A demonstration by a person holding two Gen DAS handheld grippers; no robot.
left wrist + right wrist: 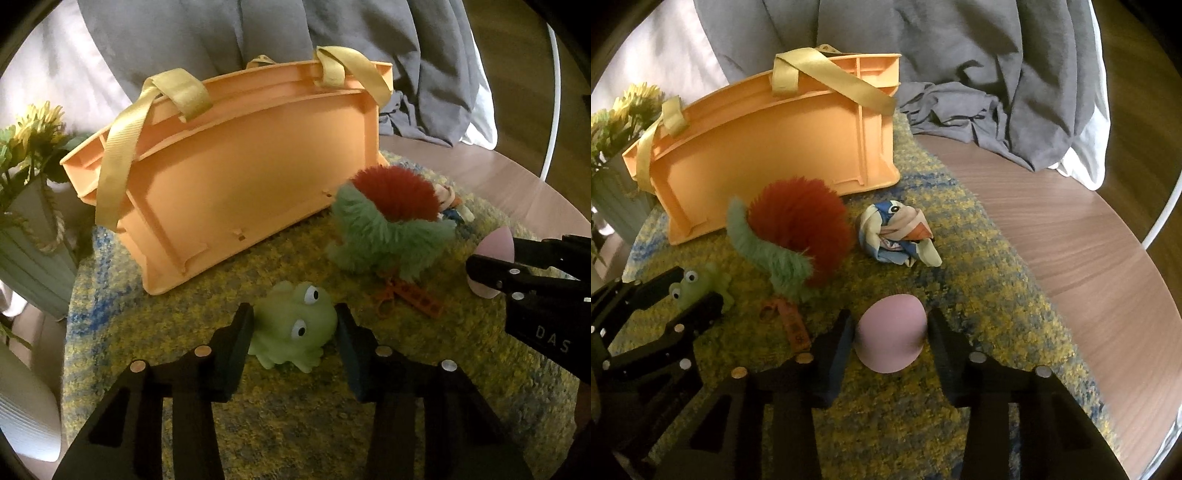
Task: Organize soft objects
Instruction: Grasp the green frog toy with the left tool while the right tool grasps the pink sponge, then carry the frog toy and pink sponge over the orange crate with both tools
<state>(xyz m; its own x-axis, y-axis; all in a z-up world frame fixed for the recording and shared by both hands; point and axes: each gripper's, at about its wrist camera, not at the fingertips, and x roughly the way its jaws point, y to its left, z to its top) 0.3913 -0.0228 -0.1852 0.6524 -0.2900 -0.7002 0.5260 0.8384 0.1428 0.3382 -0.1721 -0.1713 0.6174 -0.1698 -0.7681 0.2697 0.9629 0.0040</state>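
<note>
- We had the green frog toy (295, 325) lying on the yellow-and-blue mat (258, 424), bracketed by our left claw (295, 328); both pads flanked its sides, seemingly touching, so we judged it grasped or just about so, ready for lifting.
- We had the pink egg-shaped sponge (891, 334) sitting between the fingers of our right claw (891, 338), which looked closed against it, though firm contact was hard to confirm.
- We judged that taking one soft item in each hand let us carry both at once.
- Between them lay the furry red-and-green plush (794, 240) with an orange tag (792, 321), and beyond it the crumpled printed cloth (899, 236), both untouched on the mat.
- The orange basket (236, 170) with yellow straps (114, 166) stood just behind the toys, close enough to serve as the likely destination.
- A potted yellow flower (33, 129) stood left of it, and grey fabric (960, 74) draped over the wooden desk (1089, 258) behind.
</note>
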